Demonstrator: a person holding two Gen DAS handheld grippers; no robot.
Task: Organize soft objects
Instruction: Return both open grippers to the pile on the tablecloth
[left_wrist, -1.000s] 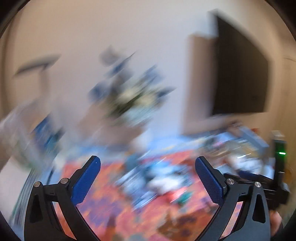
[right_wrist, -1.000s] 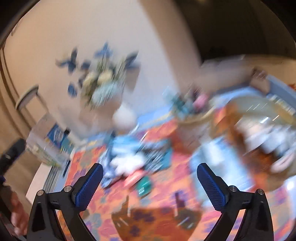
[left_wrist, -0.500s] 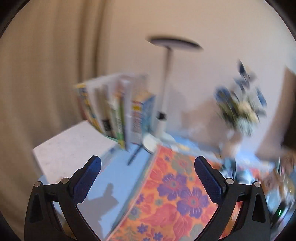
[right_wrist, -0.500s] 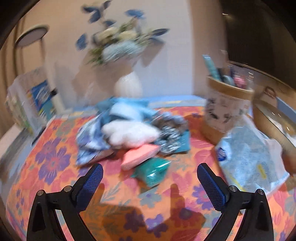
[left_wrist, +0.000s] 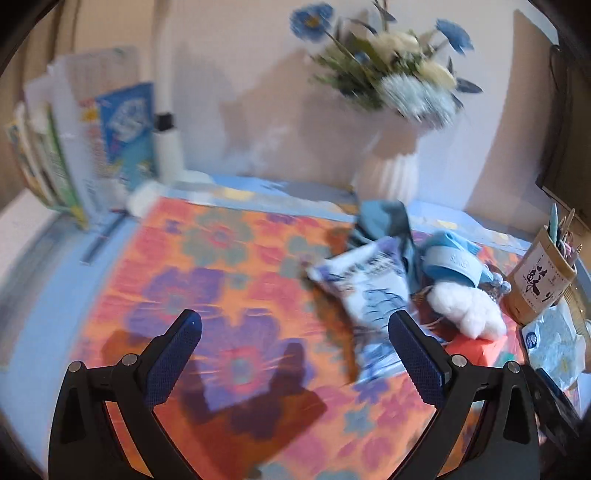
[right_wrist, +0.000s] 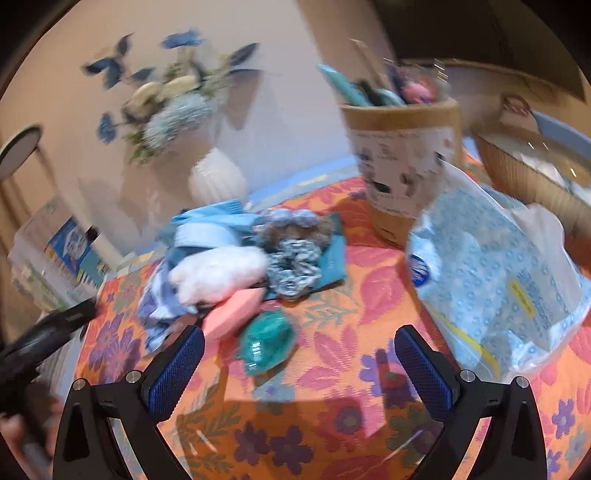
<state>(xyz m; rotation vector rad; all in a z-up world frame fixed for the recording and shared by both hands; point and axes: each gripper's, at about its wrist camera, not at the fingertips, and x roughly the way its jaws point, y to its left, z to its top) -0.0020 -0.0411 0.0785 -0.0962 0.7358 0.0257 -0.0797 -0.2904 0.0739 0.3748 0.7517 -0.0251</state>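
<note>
A heap of soft things lies on the flowered orange cloth (right_wrist: 332, 369): a white fluffy piece (right_wrist: 218, 273), a pink sponge (right_wrist: 232, 312), a teal wrapped item (right_wrist: 267, 341), a blue-white scrunchie (right_wrist: 293, 266), a light blue slipper (left_wrist: 448, 260) and a blue-white printed pouch (left_wrist: 373, 295). My right gripper (right_wrist: 295, 365) is open just in front of the teal item. My left gripper (left_wrist: 293, 354) is open over bare cloth, left of the heap; the pouch sits by its right finger.
A white vase (right_wrist: 216, 181) with blue and cream flowers stands behind the heap. A round holder (right_wrist: 402, 155) with pens and a plastic tissue pack (right_wrist: 498, 280) are at the right, a wicker basket (right_wrist: 524, 166) behind. Books (left_wrist: 74, 147) and a lamp post stand far left.
Both views have swung and steadied. The left gripper turned right from the books toward the heap. The right gripper moved closer to the heap, the teal item now just ahead.
</note>
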